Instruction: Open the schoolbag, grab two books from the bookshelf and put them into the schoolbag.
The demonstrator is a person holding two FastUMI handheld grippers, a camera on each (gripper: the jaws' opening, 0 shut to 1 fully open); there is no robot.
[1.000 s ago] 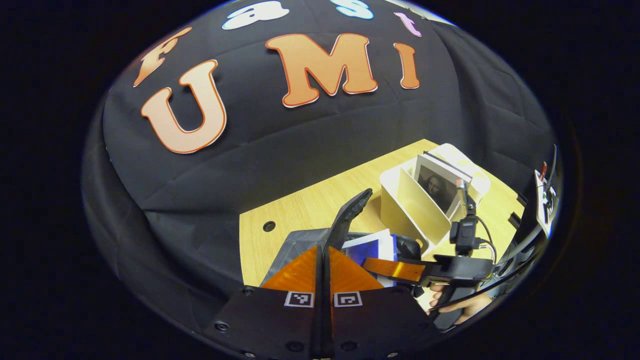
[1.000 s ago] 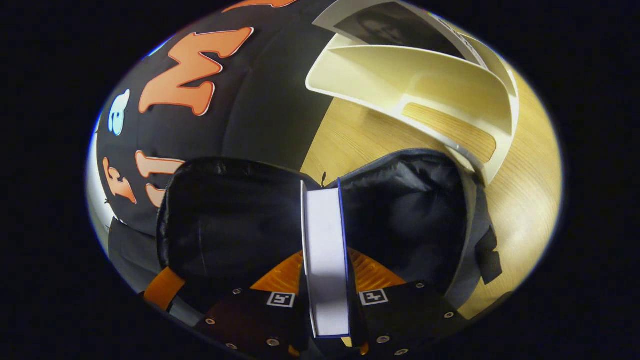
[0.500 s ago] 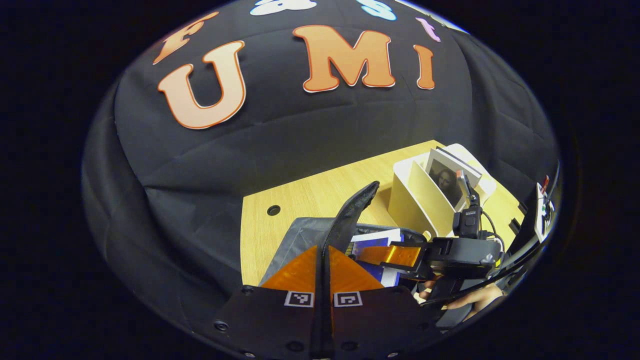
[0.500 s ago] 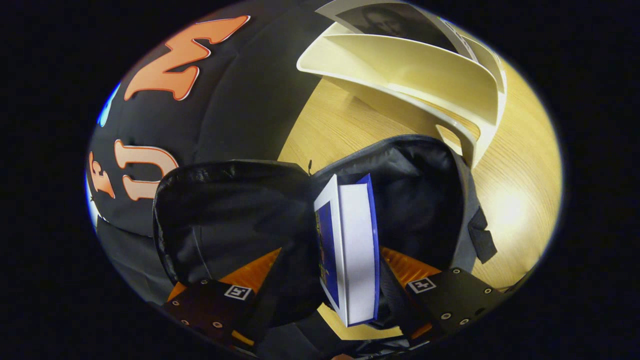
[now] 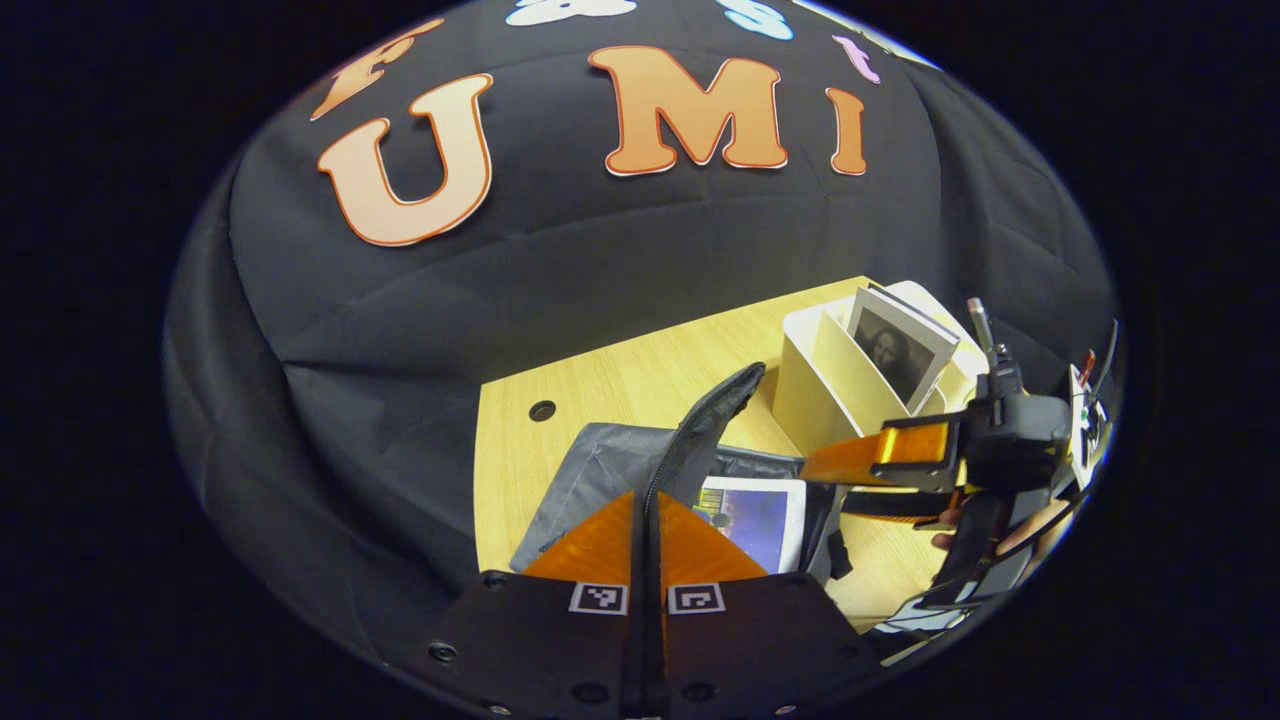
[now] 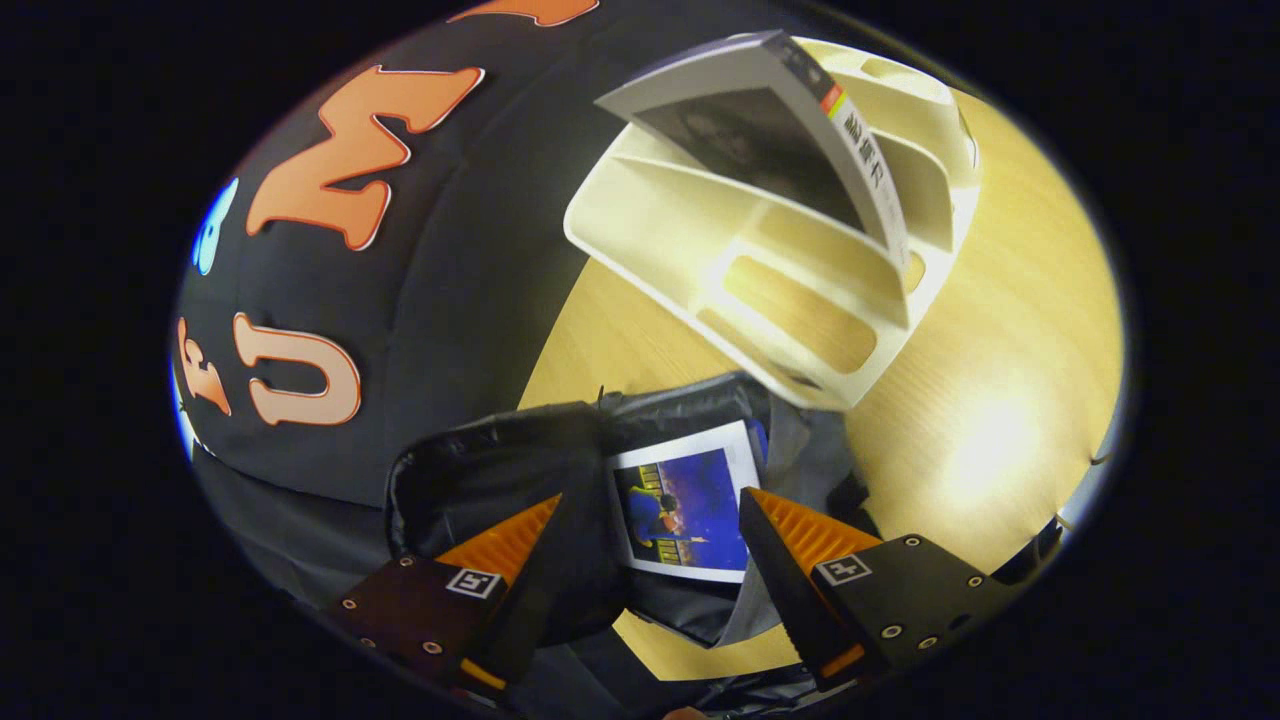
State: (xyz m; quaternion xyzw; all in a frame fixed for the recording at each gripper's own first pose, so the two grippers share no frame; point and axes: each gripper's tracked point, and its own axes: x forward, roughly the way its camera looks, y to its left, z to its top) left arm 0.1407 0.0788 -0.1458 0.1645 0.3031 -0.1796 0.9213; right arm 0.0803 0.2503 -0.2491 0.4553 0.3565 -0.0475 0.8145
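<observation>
- Left tongs (image 5: 648,510): closed, fingers pressed together on the raised black flap (image 5: 715,425) of the schoolbag (image 5: 600,470), holding it up off the desk (image 5: 620,385).
- Right tongs (image 6: 645,530): open, nothing between the fingers; they hang above the schoolbag's mouth. In the left gripper view the right tongs (image 5: 850,475) stand to the right of the bag, with part of a hand (image 5: 1010,530) on the handle.
- Schoolbag (image 6: 560,470): lies open on the desk (image 6: 990,330), just beside the bookshelf (image 6: 800,270).
- First book (image 6: 690,500): lies flat inside the bag, cover up; white border around a blue picture. The left gripper view shows the same book (image 5: 755,510) in the bag's opening, just right of the held flap.
- Second book (image 6: 770,130): stands tilted in the cream bookshelf, with a dark portrait cover; seen likewise in the left gripper view (image 5: 895,345), within the bookshelf (image 5: 835,385).
- Writing: the second book's spine, visible in the right gripper view, carries a small coloured band and printed characters too small to make out. Square black-and-white markers sit on each gripper body.
- Differences between views: the right gripper view shows the bookshelf's slotted base and empty front compartments; the left gripper view shows a round hole (image 5: 542,410) in the desk behind the bag.
</observation>
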